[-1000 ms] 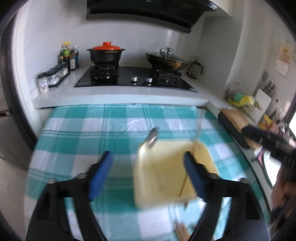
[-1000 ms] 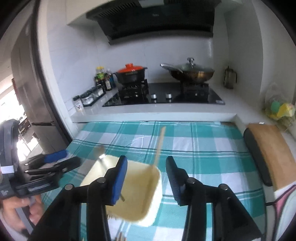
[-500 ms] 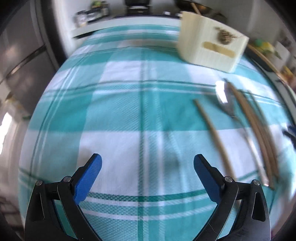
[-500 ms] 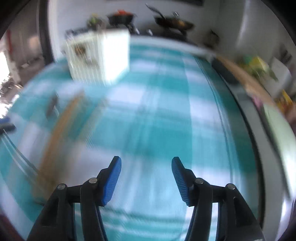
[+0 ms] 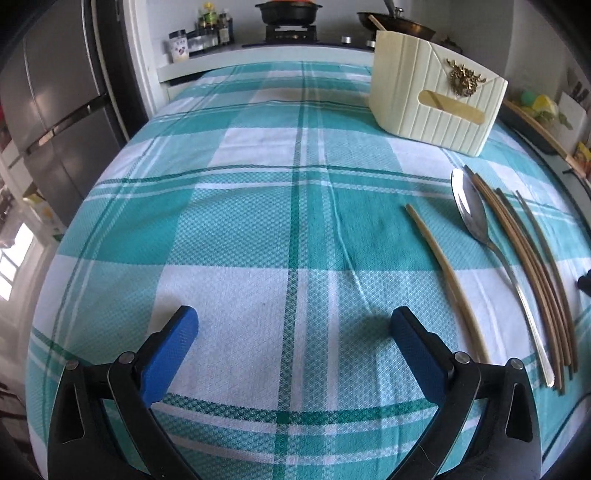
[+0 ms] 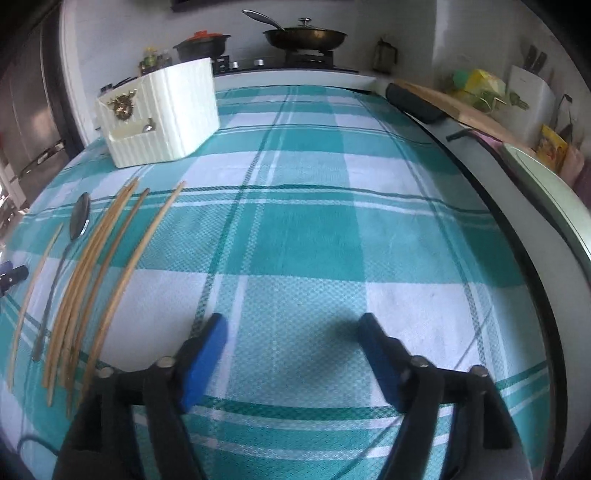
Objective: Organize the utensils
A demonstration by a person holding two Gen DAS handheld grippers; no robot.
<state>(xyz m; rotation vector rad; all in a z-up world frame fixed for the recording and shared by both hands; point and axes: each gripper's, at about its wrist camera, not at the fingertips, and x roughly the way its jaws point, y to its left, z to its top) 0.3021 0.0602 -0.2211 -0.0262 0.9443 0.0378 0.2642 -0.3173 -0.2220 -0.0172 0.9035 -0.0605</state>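
Note:
A cream ribbed utensil holder [image 5: 436, 92] stands on the teal checked tablecloth at the far right; it also shows in the right wrist view [image 6: 162, 114], with a chopstick and a spoon inside. A metal spoon [image 5: 476, 229] and several wooden chopsticks [image 5: 524, 251] lie side by side on the cloth; one chopstick [image 5: 443, 273] lies apart to their left. They show at the left in the right wrist view: the spoon [image 6: 75, 225] and chopsticks [image 6: 110, 266]. My left gripper [image 5: 293, 325] is open and empty, low over the cloth. My right gripper [image 6: 291, 328] is open and empty, right of the chopsticks.
A stove with a black pot [image 5: 288, 13] and a wok [image 6: 306, 35] stands behind the table. Spice jars [image 5: 199, 37] sit at the back left. A fridge [image 5: 51, 110] is at the left. A cutting board [image 6: 454, 103] and clutter line the right counter.
Both grippers have dropped from above the holder to low over the cloth at the table's near side. The utensils on the cloth have come into view.

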